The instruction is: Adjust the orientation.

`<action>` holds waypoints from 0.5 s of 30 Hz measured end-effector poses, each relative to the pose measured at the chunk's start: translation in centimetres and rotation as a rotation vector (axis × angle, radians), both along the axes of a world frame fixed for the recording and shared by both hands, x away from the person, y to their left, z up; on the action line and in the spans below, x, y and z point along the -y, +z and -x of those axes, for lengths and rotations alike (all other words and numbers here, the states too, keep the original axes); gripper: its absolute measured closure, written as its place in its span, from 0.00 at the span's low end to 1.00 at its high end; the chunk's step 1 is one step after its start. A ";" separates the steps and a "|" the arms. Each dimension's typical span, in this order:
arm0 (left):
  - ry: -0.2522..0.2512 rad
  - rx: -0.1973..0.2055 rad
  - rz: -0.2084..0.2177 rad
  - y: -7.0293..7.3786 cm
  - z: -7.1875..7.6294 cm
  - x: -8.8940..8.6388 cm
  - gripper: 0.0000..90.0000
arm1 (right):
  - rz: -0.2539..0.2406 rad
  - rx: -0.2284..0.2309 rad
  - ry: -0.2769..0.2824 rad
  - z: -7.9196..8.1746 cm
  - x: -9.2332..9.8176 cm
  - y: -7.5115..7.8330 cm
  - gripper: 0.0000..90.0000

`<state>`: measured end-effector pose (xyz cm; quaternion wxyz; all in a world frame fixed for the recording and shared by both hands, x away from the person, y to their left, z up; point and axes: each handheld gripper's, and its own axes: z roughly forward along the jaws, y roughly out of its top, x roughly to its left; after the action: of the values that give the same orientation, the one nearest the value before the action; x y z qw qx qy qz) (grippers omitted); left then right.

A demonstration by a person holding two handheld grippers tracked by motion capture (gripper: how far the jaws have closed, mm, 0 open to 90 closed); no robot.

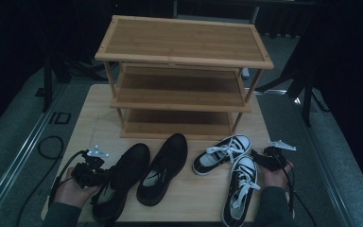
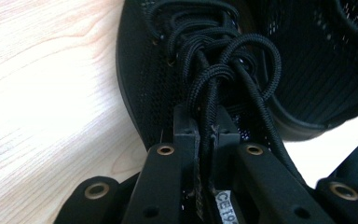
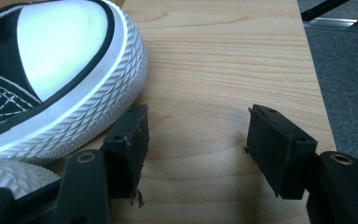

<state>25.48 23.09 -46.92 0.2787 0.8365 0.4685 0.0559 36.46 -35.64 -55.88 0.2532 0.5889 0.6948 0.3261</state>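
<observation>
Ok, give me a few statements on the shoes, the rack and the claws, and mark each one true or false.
1. The left claw pinches a black shoe's laces. True.
2. The right claw grips the white-laced sneaker. False: it is open over bare table.
3. The wooden rack holds two shoes. False: its shelves hold none.
4. Four shoes lie on the table. True.
</observation>
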 end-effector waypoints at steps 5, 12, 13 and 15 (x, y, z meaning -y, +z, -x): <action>0.019 0.004 0.027 -0.1 -0.2 -0.2 0.94 | -0.002 0.000 -0.001 0.0 0.0 0.0 0.42; 0.036 0.008 0.056 -0.2 -0.5 -0.3 0.95 | -0.005 0.000 -0.001 -0.1 0.0 0.0 0.42; 0.039 0.012 0.057 -0.2 -0.5 -0.3 0.95 | -0.005 0.000 -0.001 -0.1 0.0 0.0 0.42; 0.046 0.016 0.061 -0.3 -0.6 -0.3 0.95 | -0.006 0.000 -0.001 -0.1 0.0 0.0 0.42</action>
<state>26.07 23.37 -47.17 0.3062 0.8163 0.4868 0.0546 36.56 -35.61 -55.88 0.2518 0.5899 0.6936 0.3280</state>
